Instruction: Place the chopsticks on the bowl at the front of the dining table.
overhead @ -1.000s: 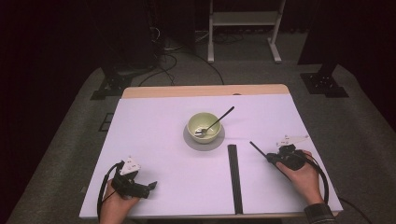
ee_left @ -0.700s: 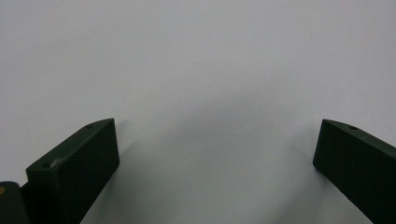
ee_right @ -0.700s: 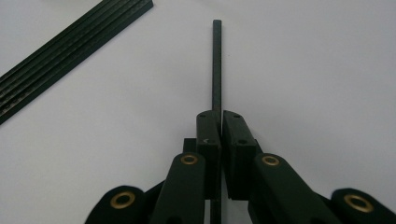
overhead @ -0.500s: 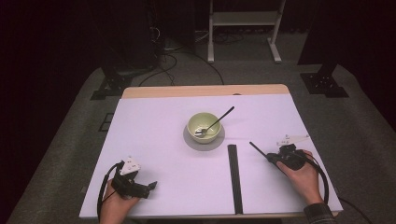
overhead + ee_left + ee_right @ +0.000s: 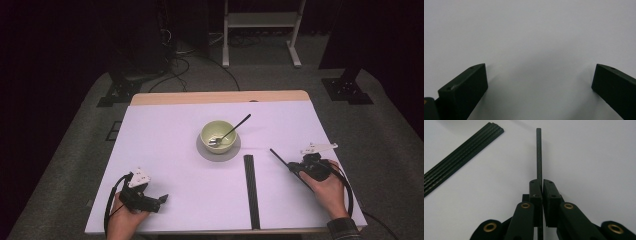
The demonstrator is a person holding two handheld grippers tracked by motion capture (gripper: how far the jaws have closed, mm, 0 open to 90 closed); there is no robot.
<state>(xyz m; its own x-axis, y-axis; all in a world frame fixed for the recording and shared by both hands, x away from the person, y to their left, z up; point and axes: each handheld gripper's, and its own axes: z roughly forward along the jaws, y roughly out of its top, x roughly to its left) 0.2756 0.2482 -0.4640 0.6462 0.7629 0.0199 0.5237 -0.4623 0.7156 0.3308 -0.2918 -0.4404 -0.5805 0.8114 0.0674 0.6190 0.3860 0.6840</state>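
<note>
Right gripper: jaws pinched on one thin black stick, aimed forward, likely for carrying.
Left gripper: jaws wide apart, nothing between them, idling low near the table edge.
Stick bundle: flat beside the right hand, handy for picking.
Bowl: mid-table on a grey plate, spoon leaning inside.
</note>
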